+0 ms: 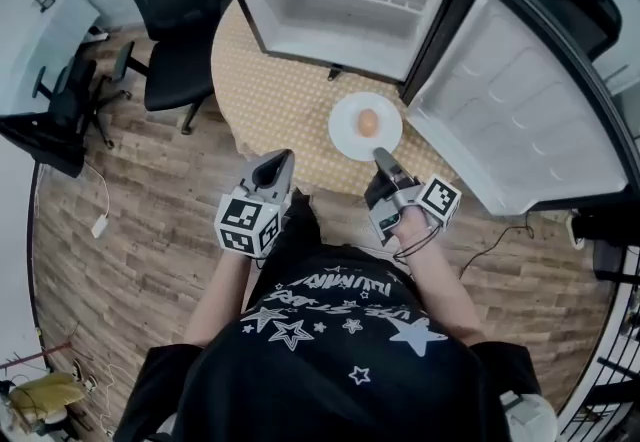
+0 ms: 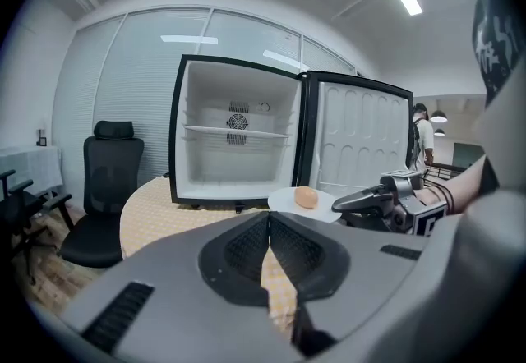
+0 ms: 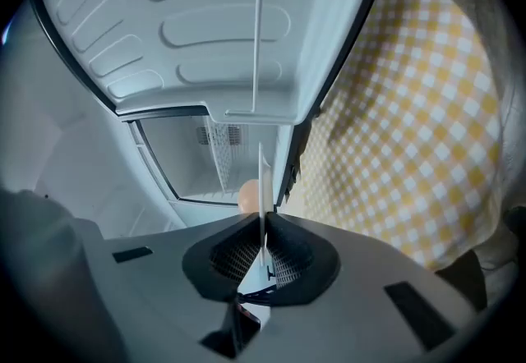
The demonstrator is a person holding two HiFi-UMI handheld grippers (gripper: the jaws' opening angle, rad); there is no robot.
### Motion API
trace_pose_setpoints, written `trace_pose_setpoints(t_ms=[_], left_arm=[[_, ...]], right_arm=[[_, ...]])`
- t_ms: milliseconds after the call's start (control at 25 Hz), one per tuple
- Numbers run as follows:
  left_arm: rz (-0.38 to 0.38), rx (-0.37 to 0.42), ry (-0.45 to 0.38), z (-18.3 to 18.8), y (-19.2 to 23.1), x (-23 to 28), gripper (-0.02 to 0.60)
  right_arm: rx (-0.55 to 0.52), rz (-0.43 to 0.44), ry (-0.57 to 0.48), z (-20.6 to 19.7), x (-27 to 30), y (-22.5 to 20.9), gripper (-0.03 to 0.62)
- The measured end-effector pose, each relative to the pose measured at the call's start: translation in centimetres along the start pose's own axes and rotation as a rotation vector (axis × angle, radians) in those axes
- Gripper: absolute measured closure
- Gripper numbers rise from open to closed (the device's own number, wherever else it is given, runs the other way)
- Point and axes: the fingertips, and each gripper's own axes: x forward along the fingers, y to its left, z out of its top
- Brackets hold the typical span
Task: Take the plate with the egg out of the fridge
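We are gripping the smooth round white plate (image 1: 352, 135), brown egg (image 1: 368, 121) at its centre, by its near rim: right gripper (image 1: 382, 158) reaching level, jaws pinched on the thin edge, over the yellow-checked worktop (image 1: 270, 90) before the open fridge (image 1: 340, 0). Left gripper (image 1: 284, 160) is hovering alongside, jaws closed, empty.

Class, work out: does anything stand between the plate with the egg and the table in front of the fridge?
Nothing visible does. The right gripper holds the plate by its rim, outside the open fridge, over a bare stretch of table.
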Motion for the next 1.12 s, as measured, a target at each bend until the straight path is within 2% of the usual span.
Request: trace_pose_setpoints(t_ms=[360, 640, 840, 1120], left_arm=[[0.121, -0.051, -0.032, -1.2, -3.9, -5.0, 0.574], [0.177, -0.072, -0.048, -1.2, -6.8, -8.0, 0.574], [0.198, -0.068, -0.038, -1.6, -7.2, -9.6, 0.574], [0.224, -0.115, -0.091, -2.1, -6.9, -11.5, 0.574]], right_arm=[[-0.035, 0.019, 0.141, -2.4, -4.5, 0.5, 0.556], [-0.002, 0.026, 0.185, -3.1, -6.9, 0.2, 0.556], [0.002, 0.053, 0.194, -3.7, -6.7, 1.0, 0.556], [-0.035, 0.074, 0.236, -5.4, -6.6, 2.2, 0.556]])
